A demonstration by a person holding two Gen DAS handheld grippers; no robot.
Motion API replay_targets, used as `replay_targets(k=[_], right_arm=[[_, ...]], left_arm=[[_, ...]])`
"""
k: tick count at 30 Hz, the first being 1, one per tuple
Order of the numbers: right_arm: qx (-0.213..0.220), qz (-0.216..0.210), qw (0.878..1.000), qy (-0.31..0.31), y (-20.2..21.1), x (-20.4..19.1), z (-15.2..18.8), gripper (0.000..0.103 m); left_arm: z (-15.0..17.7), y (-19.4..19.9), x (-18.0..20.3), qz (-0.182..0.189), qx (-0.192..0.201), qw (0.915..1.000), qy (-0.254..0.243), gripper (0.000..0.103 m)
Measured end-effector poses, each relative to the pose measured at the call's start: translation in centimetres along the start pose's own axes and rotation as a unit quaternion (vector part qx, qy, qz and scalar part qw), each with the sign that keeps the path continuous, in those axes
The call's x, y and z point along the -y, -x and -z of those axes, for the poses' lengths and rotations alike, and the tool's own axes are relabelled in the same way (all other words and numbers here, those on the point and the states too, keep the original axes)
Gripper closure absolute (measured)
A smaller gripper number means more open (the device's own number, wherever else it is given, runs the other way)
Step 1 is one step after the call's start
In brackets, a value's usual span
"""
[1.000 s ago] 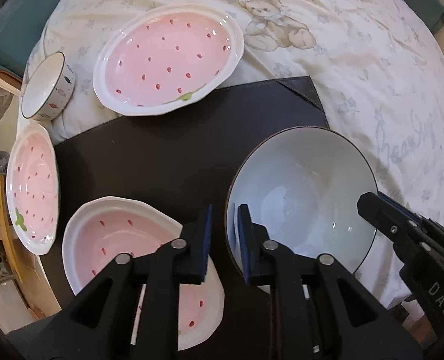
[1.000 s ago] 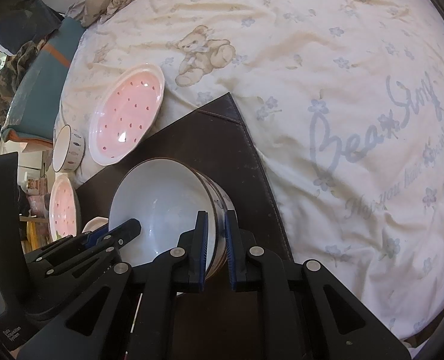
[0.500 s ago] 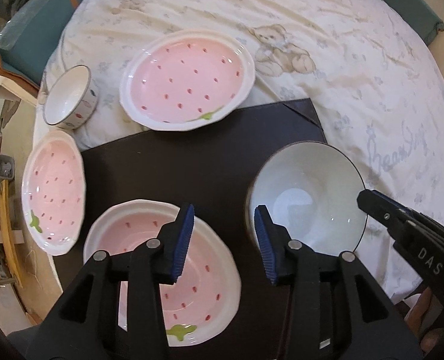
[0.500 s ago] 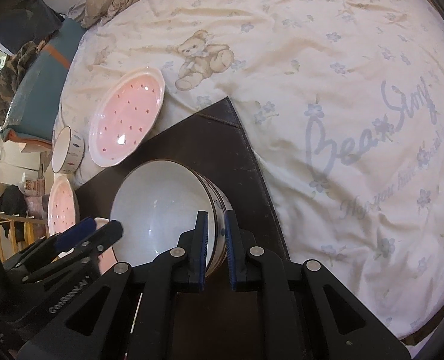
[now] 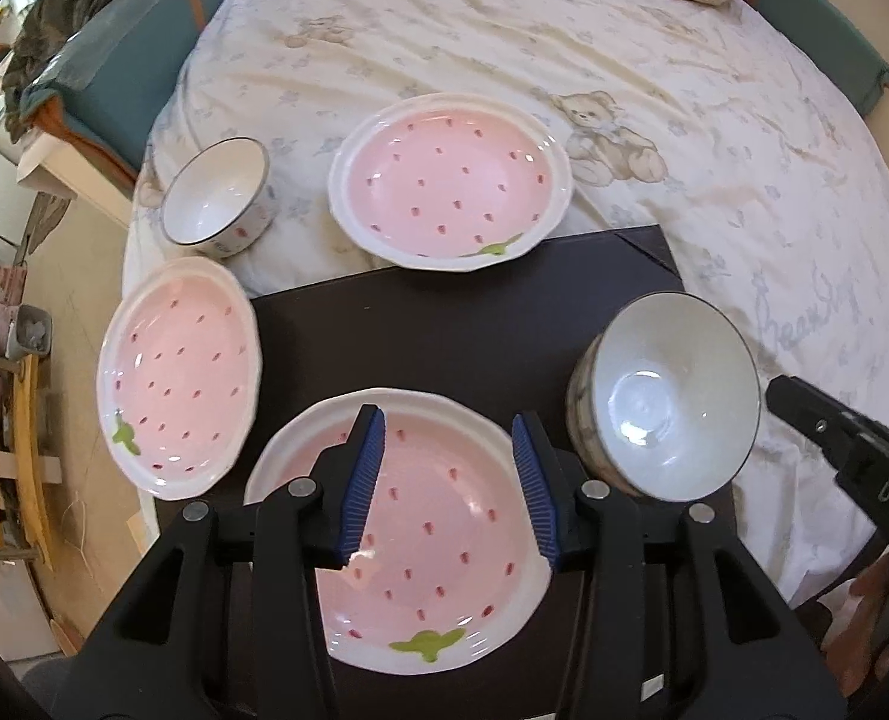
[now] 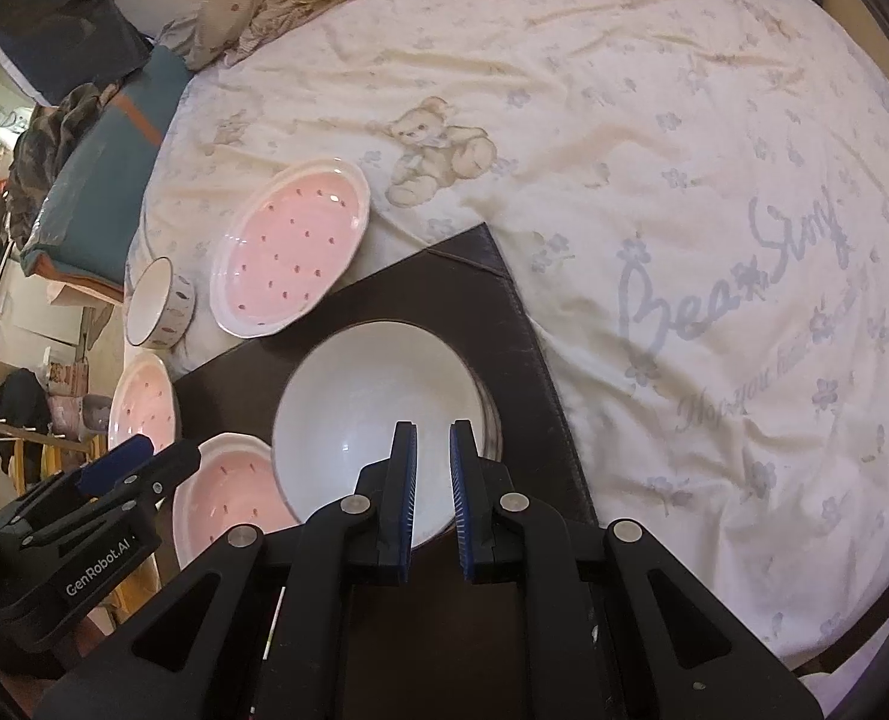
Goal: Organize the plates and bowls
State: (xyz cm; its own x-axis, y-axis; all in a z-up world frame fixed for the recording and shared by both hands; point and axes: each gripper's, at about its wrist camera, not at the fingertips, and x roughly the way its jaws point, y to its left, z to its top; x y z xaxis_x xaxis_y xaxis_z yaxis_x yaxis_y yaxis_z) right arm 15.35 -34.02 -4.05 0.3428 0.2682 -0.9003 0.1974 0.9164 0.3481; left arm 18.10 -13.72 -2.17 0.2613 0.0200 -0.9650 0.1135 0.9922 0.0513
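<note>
Large white ceramic bowl (image 6: pixel 378 420) sits on the dark brown mat (image 6: pixel 462 276): rigid, glazed, breakable (grip the rim). Right gripper (image 6: pixel 431 483) straddles its near rim, slightly parted; left gripper (image 5: pixel 449 480) gapes over the pink strawberry plate (image 5: pixel 444 546).

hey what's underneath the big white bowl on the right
The big white bowl sits on the dark mat, near its right edge, and the mat lies on the bear-print bedsheet. The bowl covers the mat directly beneath it, so anything there is hidden.
</note>
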Motion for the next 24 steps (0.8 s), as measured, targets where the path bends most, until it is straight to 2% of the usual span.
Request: replay_targets(k=[5, 8, 10, 11, 12, 14, 16, 17, 18, 19, 21, 23, 24], right_arm=[[0.015, 0.009, 1.0, 0.023, 0.9, -1.8, 0.3, 0.088], [0.021, 0.009, 0.999, 0.031, 1.2, -2.5, 0.3, 0.087], [0.027, 0.009, 0.999, 0.036, 1.4, -3.1, 0.4, 0.081], [0.03, 0.008, 0.999, 0.039, 1.6, -3.3, 0.4, 0.073], [0.033, 0.005, 0.999, 0.041, 1.7, -3.5, 0.5, 0.051], [0.042, -0.002, 0.998, 0.044, 1.9, -3.9, 0.6, 0.028], [0.051, -0.006, 0.997, 0.051, 2.0, -4.4, 0.6, 0.026], [0.057, -0.008, 0.997, 0.054, 2.1, -4.6, 0.5, 0.019], [0.065, -0.011, 0.996, 0.056, 2.3, -4.8, 0.5, 0.006], [0.078, -0.01, 0.995, 0.055, 2.5, -5.0, 0.5, 0.0], [0.104, -0.008, 0.993, 0.059, 3.0, -5.3, 0.4, 0.0], [0.11, -0.009, 0.992, 0.062, 3.0, -5.5, 0.1, 0.0], [0.111, -0.009, 0.992, 0.063, 2.8, -5.6, 0.0, 0.0]], left_arm=[[0.6, 0.8, -2.3, -0.001, 0.011, 0.9998, 0.019, 0.06], [0.9, 1.2, -3.7, -0.004, 0.019, 0.9994, 0.028, 0.044], [1.1, 1.4, -4.6, -0.003, 0.026, 0.999, 0.037, 0.037], [1.0, 1.5, -5.1, -0.001, 0.027, 0.9988, 0.042, 0.031], [1.1, 1.5, -5.7, 0.002, 0.027, 0.9985, 0.048, 0.025], [1.0, 1.4, -6.6, 0.004, 0.027, 0.9978, 0.06, 0.023], [0.9, 1.2, -7.6, 0.006, 0.023, 0.9971, 0.072, 0.022], [0.9, 1.1, -8.0, 0.007, 0.021, 0.9967, 0.078, 0.02], [0.7, 0.9, -8.6, 0.01, 0.018, 0.9962, 0.085, 0.015], [0.7, 0.8, -9.0, 0.013, 0.017, 0.9957, 0.09, 0.013], [0.3, 0.6, -9.8, 0.01, 0.021, 0.9954, 0.093, 0.007], [-0.3, 0.5, -10.5, 0.003, 0.027, 0.9956, 0.09, 0.0], [-0.6, 0.5, -10.7, 0.001, 0.03, 0.9956, 0.088, 0.0]])
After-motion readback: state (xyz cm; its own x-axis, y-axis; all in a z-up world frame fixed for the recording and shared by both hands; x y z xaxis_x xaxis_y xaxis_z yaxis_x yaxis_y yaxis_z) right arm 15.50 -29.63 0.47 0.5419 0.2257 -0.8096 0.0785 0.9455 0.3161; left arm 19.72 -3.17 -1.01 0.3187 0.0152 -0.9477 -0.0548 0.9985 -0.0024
